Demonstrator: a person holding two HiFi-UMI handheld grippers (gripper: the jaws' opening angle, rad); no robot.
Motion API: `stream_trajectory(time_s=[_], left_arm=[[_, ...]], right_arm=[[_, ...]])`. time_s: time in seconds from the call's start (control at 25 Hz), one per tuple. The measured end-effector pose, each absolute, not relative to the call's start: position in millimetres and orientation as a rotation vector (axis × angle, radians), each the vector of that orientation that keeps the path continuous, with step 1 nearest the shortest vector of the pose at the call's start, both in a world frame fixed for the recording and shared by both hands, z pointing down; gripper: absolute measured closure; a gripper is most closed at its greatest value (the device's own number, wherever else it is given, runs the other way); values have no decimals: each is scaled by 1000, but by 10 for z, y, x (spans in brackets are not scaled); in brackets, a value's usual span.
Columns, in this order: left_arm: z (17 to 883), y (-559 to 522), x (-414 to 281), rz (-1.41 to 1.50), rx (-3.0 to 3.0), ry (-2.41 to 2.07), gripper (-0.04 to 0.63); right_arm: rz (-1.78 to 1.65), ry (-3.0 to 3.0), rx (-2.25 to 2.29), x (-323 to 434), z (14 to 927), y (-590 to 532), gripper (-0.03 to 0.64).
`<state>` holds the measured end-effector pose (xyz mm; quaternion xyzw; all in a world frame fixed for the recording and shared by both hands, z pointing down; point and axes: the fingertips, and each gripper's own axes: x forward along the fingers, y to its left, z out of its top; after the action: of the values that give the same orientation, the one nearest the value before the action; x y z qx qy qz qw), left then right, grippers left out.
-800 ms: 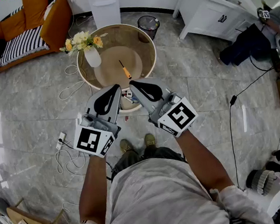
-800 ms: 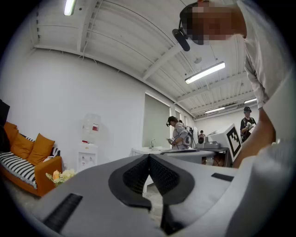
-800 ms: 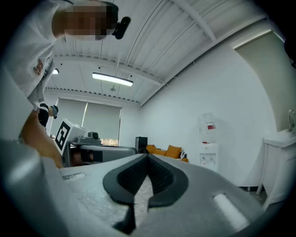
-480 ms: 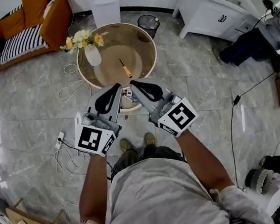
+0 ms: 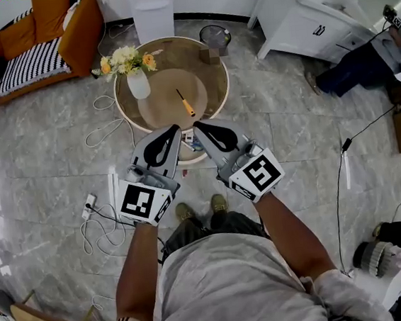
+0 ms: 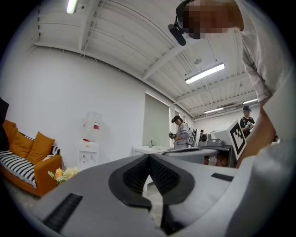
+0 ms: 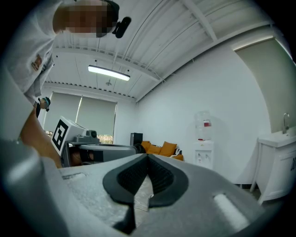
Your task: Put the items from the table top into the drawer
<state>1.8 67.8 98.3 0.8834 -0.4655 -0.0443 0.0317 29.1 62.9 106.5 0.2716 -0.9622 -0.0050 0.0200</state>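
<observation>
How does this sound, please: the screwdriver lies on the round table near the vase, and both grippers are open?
Not quite: the left gripper and right gripper are shut, jaws together on nothing, as each gripper view shows. The screwdriver does lie on the round table near the vase.

head view looks down; gripper views face level, both showing dispenser (image 6: 89,148).
</observation>
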Motion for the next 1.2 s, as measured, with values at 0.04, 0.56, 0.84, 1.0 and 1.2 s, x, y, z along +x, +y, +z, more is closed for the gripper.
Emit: stream_trajectory(time_s=[0.04, 0.56, 0.84, 1.0, 1.2], left_arm=[[1006, 664, -12, -135, 2723, -1428, 595], [1386, 393, -326, -112, 2730, -1354, 595], [1682, 135, -376, -71, 2682, -1368, 595], [1900, -29, -345, -38, 2646, -1402, 595], [2166, -261, -267, 11, 2610, -1438, 595]], right_arm=[[-12, -2976, 852, 263, 1094, 614, 615], [12, -2879, 938, -14, 1444, 355, 615], [26, -2811, 978, 16, 1815, 46, 615], [54, -2792, 989, 129, 2080, -138, 615], [68, -2767, 968, 254, 2375, -343, 615]])
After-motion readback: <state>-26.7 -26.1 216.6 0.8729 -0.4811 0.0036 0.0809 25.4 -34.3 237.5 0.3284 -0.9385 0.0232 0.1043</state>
